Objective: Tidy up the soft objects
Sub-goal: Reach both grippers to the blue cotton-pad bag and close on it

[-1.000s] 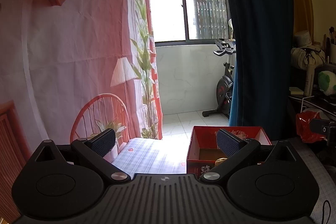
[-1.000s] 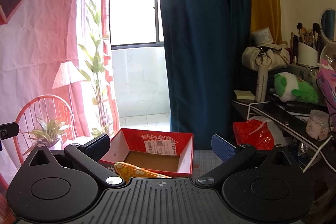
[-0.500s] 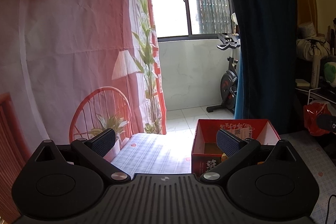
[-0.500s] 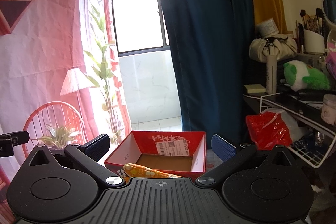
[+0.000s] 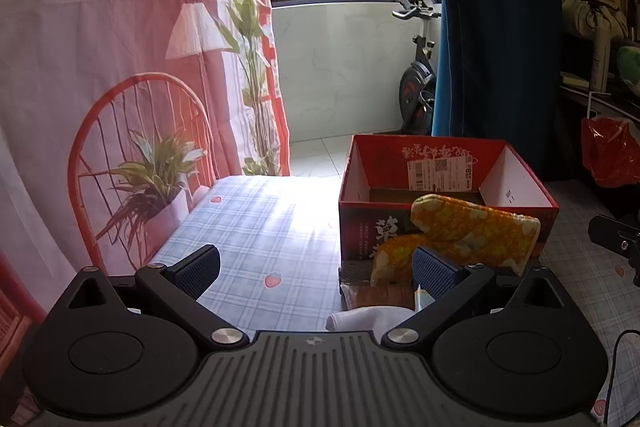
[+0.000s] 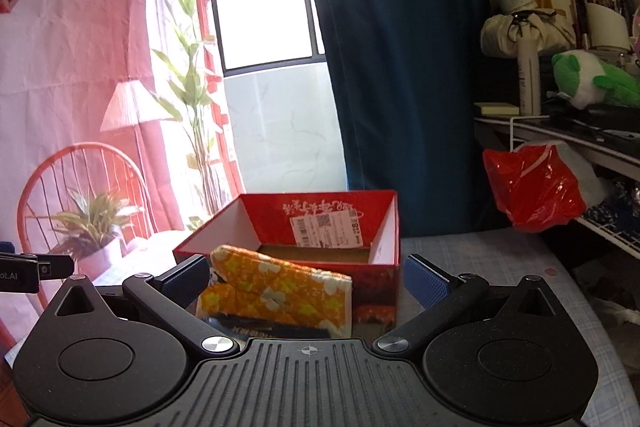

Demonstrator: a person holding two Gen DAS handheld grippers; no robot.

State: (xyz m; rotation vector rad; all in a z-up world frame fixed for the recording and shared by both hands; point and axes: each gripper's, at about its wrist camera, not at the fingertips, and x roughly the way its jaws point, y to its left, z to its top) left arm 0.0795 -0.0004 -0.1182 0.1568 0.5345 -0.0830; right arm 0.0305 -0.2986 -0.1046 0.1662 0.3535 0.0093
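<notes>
An open red cardboard box [image 5: 444, 163] stands on the checked tablecloth; it also shows in the right wrist view [image 6: 320, 227]. An orange floral oven mitt [image 5: 472, 231] leans against the box's near wall, over a dark packet; the right wrist view shows the mitt [image 6: 276, 295] between my fingers' line of sight. A white cloth [image 5: 368, 319] lies in front of the box. My left gripper [image 5: 316, 273] is open and empty, left of the mitt. My right gripper [image 6: 306, 281] is open and empty, just short of the mitt.
A pink printed backdrop [image 5: 100, 47] hangs at left, a dark blue curtain [image 6: 392, 47] behind the box. A red plastic bag [image 6: 532, 187] hangs off a cluttered shelf at right with a green plush toy [image 6: 592, 83]. An exercise bike [image 5: 416, 83] stands by the window.
Both grippers have tilted downward and moved nearer the table, so the mitt, white cloth and tablecloth in front of the box have come into view. Both stayed open.
</notes>
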